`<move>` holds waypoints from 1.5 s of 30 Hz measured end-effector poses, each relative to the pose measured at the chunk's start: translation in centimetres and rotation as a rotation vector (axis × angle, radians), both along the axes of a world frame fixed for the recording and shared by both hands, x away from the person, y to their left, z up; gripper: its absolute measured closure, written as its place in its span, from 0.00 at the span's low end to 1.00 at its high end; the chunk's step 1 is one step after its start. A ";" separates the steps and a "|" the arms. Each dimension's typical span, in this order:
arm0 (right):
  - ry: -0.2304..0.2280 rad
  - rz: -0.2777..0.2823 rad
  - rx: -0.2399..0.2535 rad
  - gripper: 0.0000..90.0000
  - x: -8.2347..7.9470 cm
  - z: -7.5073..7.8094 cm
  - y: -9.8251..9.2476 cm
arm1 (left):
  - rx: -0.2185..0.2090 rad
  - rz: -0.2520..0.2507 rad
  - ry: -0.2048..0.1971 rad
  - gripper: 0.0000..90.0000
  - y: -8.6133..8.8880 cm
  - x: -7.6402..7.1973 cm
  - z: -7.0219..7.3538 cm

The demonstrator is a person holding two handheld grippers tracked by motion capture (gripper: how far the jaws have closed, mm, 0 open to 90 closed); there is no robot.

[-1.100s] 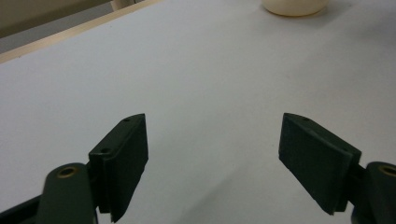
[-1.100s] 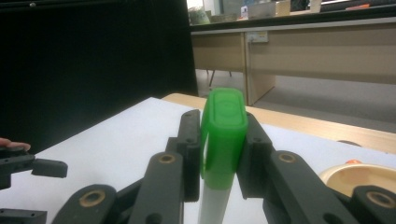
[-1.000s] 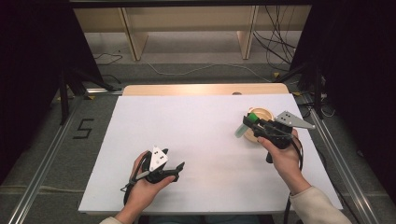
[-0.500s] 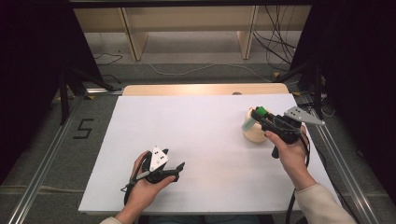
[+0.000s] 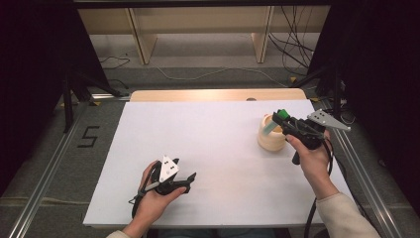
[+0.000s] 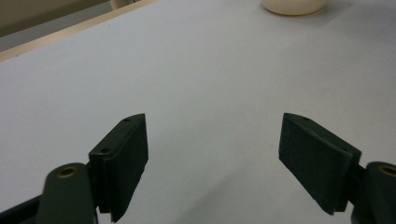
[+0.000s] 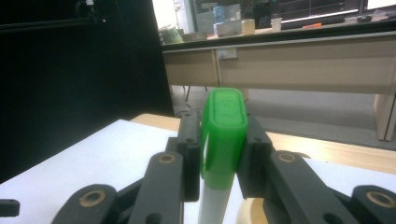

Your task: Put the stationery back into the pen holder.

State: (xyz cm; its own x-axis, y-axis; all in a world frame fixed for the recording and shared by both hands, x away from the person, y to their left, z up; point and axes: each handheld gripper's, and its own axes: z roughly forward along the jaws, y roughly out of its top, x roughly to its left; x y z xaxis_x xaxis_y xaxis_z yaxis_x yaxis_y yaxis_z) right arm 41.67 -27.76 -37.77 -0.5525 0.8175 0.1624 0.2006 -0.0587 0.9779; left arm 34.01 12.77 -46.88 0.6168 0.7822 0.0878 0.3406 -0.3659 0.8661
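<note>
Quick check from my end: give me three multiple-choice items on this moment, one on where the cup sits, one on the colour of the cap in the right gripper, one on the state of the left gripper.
1. Where does the cream cup sit on the white table?
A. the person's right side
B. the near left corner
C. the centre

2. What colour is the cap of the tube in the right gripper?
A. red
B. green
C. blue

3. How does the left gripper stand?
A. shut on the cup
B. shut on a tube
C. open, nothing between its fingers

Answers:
1 A: in the high view the cup stands right of the middle, just by the right gripper.
2 B: the right gripper view shows a bright green cap clamped between the fingers.
3 C: the left gripper view shows wide-apart fingers over bare table.
</note>
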 end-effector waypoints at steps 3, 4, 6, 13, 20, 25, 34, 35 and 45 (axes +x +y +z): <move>-0.007 -0.005 -0.002 0.83 0.1 0.0 -0.2 | 0.001 -0.001 -0.001 0.27 0.0 0.0 0.0; -0.004 -0.010 0.000 0.83 0.1 0.1 -0.3 | 0.001 -0.001 -0.002 0.27 0.0 0.0 0.0; -0.010 -0.014 0.001 0.83 0.2 0.2 -0.4 | 0.001 0.000 -0.002 0.27 0.0 0.0 0.0; -0.014 -0.030 0.002 0.83 0.4 0.4 -0.8 | -0.001 0.000 -0.001 0.27 0.0 0.0 0.0; -0.024 -0.053 0.002 0.83 0.8 0.7 -1.4 | 0.001 -0.001 -0.001 0.27 0.0 0.0 0.0; -0.025 -0.075 -0.003 0.83 1.1 0.7 -1.7 | 0.001 0.000 -0.003 0.27 0.0 0.0 0.1; -0.034 -0.104 -0.007 0.83 1.6 0.8 -2.3 | 0.002 -0.001 -0.003 0.27 0.0 0.0 0.1; -0.033 -0.106 -0.009 0.83 1.7 0.8 -2.4 | 0.002 0.000 -0.003 0.27 0.0 0.0 0.1; -0.024 -0.135 -0.052 0.83 2.5 0.2 -2.5 | -0.001 0.001 -0.001 0.27 0.0 0.0 0.0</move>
State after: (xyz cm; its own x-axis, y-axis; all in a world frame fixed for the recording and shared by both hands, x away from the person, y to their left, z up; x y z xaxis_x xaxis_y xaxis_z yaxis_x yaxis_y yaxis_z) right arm 44.19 -30.24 -37.57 -0.4402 0.8916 0.1062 0.1709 -0.0329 0.9847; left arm 34.02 12.73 -46.86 0.6163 0.7826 0.0876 0.3400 -0.3648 0.8668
